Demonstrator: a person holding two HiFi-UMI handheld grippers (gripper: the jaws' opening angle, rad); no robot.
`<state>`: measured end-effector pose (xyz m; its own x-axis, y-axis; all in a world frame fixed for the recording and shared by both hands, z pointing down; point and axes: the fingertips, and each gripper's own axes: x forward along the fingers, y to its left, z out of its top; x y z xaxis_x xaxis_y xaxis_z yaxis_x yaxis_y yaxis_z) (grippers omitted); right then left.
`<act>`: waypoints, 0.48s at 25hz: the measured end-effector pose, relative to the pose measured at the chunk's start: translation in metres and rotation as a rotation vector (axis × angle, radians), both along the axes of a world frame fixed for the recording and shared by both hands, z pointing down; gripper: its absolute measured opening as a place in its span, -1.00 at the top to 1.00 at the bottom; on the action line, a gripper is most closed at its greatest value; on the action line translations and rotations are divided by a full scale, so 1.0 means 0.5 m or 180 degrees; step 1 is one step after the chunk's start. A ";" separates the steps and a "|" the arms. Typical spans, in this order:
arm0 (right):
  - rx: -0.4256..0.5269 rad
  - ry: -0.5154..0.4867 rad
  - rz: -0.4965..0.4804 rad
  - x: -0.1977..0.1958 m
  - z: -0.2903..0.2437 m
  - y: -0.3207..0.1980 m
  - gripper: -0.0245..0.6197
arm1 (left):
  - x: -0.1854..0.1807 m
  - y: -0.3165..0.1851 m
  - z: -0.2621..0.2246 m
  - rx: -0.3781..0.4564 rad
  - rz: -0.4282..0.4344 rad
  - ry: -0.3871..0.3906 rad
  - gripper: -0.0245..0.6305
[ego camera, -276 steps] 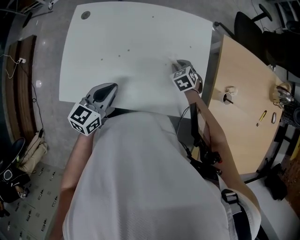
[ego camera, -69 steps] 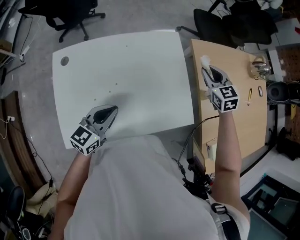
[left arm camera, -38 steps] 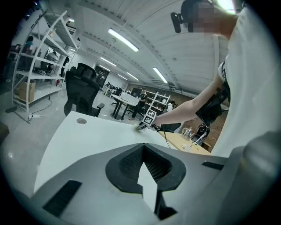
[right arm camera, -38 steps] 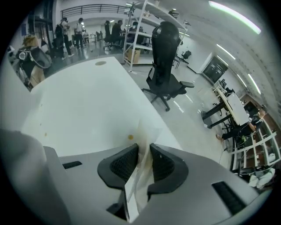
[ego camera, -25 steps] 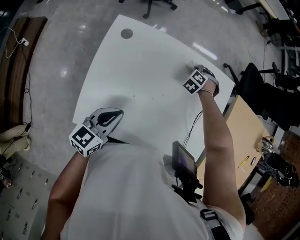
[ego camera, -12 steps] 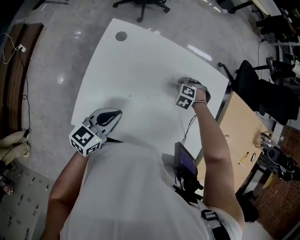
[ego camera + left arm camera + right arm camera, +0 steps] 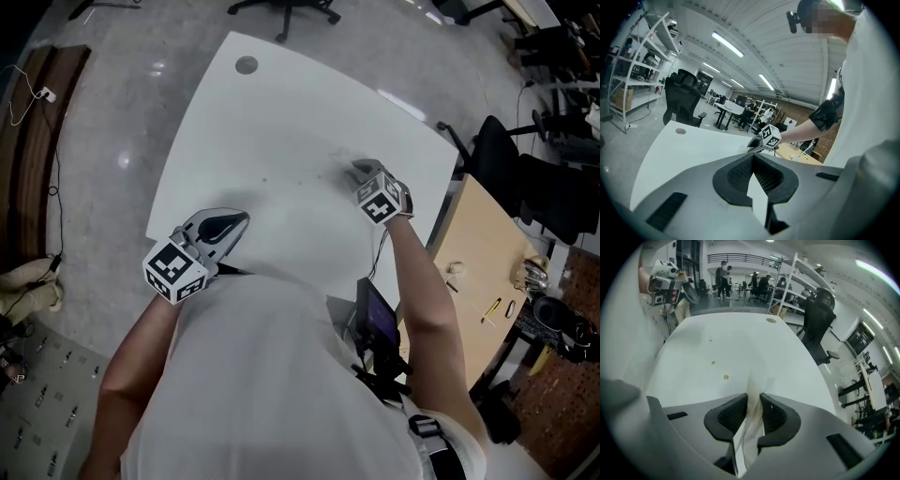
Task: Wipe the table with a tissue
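Tissue [image 7: 749, 441]: clamped between right gripper [image 7: 753, 398] jaws over table [image 7: 281, 122]; its tip is hidden in head view. Left gripper [image 7: 753, 158]: jaws closed together, nothing held.

White table [image 7: 281, 122] w/ rounded corners, standing on grey glossy floor [image 7: 112, 141]. Round grey cable hole [image 7: 247, 65] nr its far-left corner. Few tiny yellowish spots [image 7: 725, 377] approx mid-top, spaced apart.

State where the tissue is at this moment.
In the right gripper view, the tissue is pinched between the jaws of the right hand-held gripper, its end reaching the white table near small yellowish spots.
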<state>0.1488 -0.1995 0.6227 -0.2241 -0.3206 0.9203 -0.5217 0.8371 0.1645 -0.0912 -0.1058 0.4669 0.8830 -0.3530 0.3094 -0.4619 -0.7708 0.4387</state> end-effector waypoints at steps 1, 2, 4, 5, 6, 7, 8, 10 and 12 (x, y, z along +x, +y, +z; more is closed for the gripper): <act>0.0059 0.0058 -0.0104 -0.011 -0.001 -0.003 0.68 | 0.000 0.003 -0.001 0.0003 -0.0006 0.0000 0.91; 0.0105 0.0118 -0.0226 -0.024 -0.001 -0.006 0.68 | 0.000 0.007 -0.002 0.0007 -0.0013 -0.0001 0.91; 0.0162 0.0255 -0.0478 -0.049 -0.001 -0.012 0.68 | 0.000 0.013 -0.004 0.0020 -0.0030 -0.0003 0.91; 0.0174 0.0345 -0.0591 -0.058 0.002 -0.014 0.68 | 0.001 0.016 -0.006 0.0028 -0.0040 -0.0004 0.91; 0.0175 0.0458 -0.0698 -0.063 0.007 -0.015 0.69 | 0.001 0.019 -0.006 0.0034 -0.0049 -0.0006 0.91; 0.0165 0.0593 -0.0807 -0.065 0.014 -0.014 0.69 | 0.001 0.022 -0.007 0.0036 -0.0059 -0.0009 0.91; 0.0147 0.0737 -0.0919 -0.066 0.024 -0.011 0.69 | -0.001 0.026 -0.007 0.0034 -0.0070 -0.0012 0.91; 0.0126 0.0996 -0.1142 -0.072 0.040 0.003 0.69 | -0.007 0.032 -0.008 0.0032 -0.0097 -0.0017 0.91; 0.0188 0.1223 -0.1315 -0.077 0.050 0.013 0.69 | -0.015 0.035 -0.008 0.0039 -0.0121 -0.0014 0.91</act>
